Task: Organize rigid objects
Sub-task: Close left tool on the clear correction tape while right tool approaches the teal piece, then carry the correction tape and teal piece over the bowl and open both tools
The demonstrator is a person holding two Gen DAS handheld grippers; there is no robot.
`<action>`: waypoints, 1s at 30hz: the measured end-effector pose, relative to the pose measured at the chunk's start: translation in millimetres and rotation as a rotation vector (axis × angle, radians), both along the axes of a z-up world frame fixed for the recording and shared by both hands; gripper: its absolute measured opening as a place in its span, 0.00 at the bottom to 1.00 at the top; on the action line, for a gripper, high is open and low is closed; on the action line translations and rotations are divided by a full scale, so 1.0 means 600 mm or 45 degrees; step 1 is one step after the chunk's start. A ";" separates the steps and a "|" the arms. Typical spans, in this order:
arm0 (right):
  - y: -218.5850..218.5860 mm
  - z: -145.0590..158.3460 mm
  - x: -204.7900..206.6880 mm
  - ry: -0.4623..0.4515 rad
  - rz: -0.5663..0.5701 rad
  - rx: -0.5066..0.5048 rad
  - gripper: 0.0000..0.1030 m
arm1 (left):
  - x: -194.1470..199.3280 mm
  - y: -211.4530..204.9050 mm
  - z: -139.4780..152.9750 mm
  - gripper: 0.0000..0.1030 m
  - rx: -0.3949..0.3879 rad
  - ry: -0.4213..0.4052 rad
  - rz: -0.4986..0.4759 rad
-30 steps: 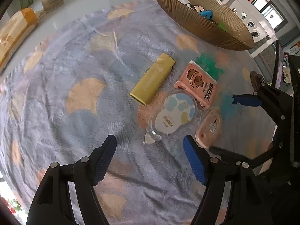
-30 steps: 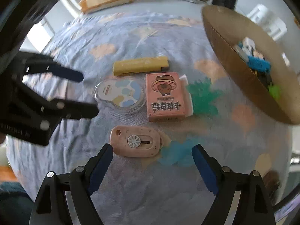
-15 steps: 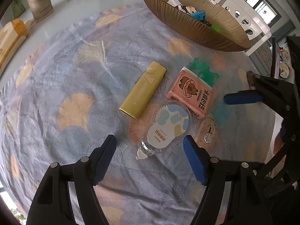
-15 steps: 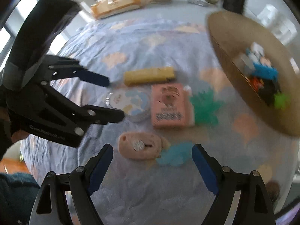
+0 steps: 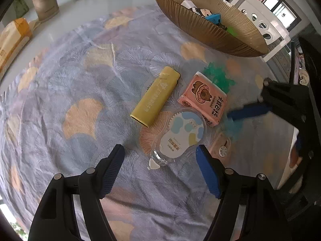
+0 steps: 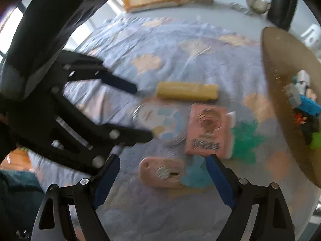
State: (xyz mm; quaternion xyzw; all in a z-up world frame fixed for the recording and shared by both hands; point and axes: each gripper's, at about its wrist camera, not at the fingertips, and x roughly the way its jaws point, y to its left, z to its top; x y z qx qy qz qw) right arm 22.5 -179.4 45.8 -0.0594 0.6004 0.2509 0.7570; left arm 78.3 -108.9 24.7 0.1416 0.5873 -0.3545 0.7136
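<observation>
On the patterned cloth lie a yellow lighter (image 5: 155,98), a pink carton with a bear (image 5: 203,100), a clear round correction-tape dispenser (image 5: 179,138) and a pink box cutter (image 6: 162,173). My left gripper (image 5: 160,166) is open, with the dispenser's near end between its blue fingertips. My right gripper (image 6: 162,177) is open, with the pink box cutter between its fingertips. The right wrist view is blurred. The left gripper also shows in the right wrist view (image 6: 143,112), open around the dispenser (image 6: 160,120).
A gold ribbed bowl (image 5: 200,23) with small toys stands at the far right of the cloth. A tan cylinder (image 5: 44,0) and a yellow packet (image 5: 12,40) stand beyond the cloth on the white table. The right gripper's arm (image 5: 286,104) is close on the right.
Both grippers have closed in on the cluster. The left one now straddles the dispenser's near end; the right one now straddles the pink box cutter. Both stay open.
</observation>
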 end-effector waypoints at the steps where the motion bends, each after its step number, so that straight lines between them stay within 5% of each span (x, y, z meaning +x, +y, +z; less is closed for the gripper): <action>1: 0.001 0.002 -0.013 0.009 0.015 0.004 0.85 | -0.002 0.001 0.000 0.70 -0.003 -0.005 -0.010; 5: -0.007 0.014 -0.059 0.023 0.023 0.104 0.84 | -0.014 0.005 0.001 0.70 -0.006 -0.026 -0.035; 9: -0.072 0.021 -0.058 0.038 -0.267 0.336 0.73 | -0.017 -0.010 0.003 0.69 -0.005 -0.040 -0.067; 15: -0.026 0.016 -0.059 -0.070 -0.213 0.052 0.73 | -0.028 -0.061 0.002 0.62 0.036 -0.148 -0.176; 18: -0.026 0.007 -0.054 -0.076 -0.252 0.092 0.73 | -0.034 -0.067 0.008 0.46 0.014 -0.148 -0.201; 22: -0.076 0.012 -0.054 -0.033 -0.392 0.281 0.71 | -0.024 -0.021 0.016 0.45 -0.033 -0.122 -0.071; 30: -0.093 -0.007 -0.060 -0.004 -0.441 0.131 0.71 | -0.047 0.071 0.006 0.45 -0.037 -0.065 0.097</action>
